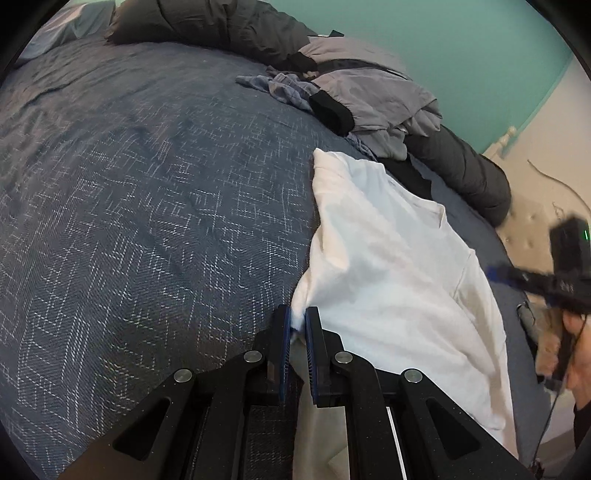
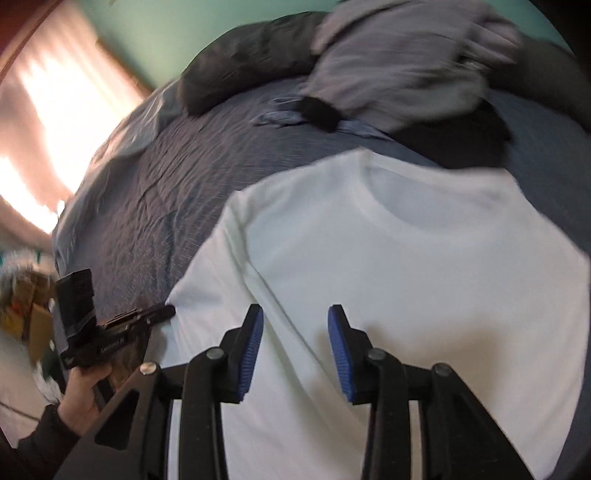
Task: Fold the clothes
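Note:
A white T-shirt (image 1: 399,258) lies on the blue patterned bedspread (image 1: 147,206), neckline away from me. My left gripper (image 1: 297,325) is shut on the shirt's left edge, with white cloth pinched between its blue pads. In the right wrist view the shirt (image 2: 424,266) fills the middle, and my right gripper (image 2: 295,325) hovers open and empty over its lower part. The left gripper also shows in the right wrist view (image 2: 162,312), at the shirt's left edge. The right gripper shows blurred in the left wrist view (image 1: 517,277), beyond the shirt's right side.
A heap of grey and black clothes (image 1: 369,92) and a blue garment (image 1: 284,86) lie beyond the shirt. Dark pillows (image 1: 207,26) line the far side by a teal wall (image 1: 461,44). A bright curtained window (image 2: 55,122) is to the left.

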The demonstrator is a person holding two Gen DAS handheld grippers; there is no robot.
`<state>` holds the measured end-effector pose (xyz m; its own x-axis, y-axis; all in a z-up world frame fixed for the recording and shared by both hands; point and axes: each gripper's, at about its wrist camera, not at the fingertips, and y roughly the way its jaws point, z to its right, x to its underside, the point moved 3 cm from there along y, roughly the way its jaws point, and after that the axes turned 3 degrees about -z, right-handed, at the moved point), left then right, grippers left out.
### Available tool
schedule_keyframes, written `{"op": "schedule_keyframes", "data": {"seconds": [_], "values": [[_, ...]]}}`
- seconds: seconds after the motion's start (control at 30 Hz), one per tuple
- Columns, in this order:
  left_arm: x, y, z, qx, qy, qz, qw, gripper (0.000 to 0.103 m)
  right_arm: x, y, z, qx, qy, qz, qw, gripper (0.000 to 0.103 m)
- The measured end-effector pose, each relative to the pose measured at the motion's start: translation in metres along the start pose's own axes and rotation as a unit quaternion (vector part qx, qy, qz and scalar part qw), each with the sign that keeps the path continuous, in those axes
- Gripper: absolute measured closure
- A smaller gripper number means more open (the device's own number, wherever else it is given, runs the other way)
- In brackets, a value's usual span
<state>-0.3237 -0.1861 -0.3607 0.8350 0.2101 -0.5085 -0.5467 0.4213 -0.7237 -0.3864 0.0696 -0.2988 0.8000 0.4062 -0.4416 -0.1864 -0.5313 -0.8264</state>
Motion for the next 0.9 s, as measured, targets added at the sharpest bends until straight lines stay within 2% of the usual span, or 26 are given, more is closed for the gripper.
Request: {"op": "schedule_keyframes", "data": {"seconds": [0.07,0.4,0.47,0.67,0.73,0.77,0.8,0.9], "values": [[0.0,0.0,0.001,0.0,0.003,-0.001,1.0,0.094,-0.021,0.02,-0.019,0.004,-0.026,-0.009,1.0,0.066],[0.004,0.002,-0.001,0.005,0.001,0.001,1.0,0.094,-0.087,0.088,-0.068,0.016,-0.068,-0.027,0.997,0.066],[0.005,0.003,-0.002,0.007,0.0,0.001,1.0,0.094,-0.094,0.103,-0.076,0.043,-0.083,-0.037,0.995,0.066],[0.006,0.002,-0.002,0.008,-0.001,0.003,1.0,0.094,-0.11,0.134,-0.083,0.077,-0.101,-0.057,0.99,0.067],[0.007,0.003,-0.002,0.008,0.001,0.002,1.0,0.095,-0.112,0.145,-0.082,0.094,-0.108,-0.074,0.987,0.078],[0.007,0.003,-0.002,0.007,0.002,0.002,1.0,0.095,-0.112,0.149,-0.081,0.101,-0.11,-0.079,0.986,0.089],[0.008,0.003,-0.002,0.009,0.001,0.003,1.0,0.095,-0.113,0.151,-0.078,0.1,-0.106,-0.077,0.986,0.096],[0.009,0.003,-0.003,0.013,-0.003,0.003,0.9999,0.095,-0.117,0.144,-0.073,0.076,-0.092,-0.057,0.991,0.101]]}}
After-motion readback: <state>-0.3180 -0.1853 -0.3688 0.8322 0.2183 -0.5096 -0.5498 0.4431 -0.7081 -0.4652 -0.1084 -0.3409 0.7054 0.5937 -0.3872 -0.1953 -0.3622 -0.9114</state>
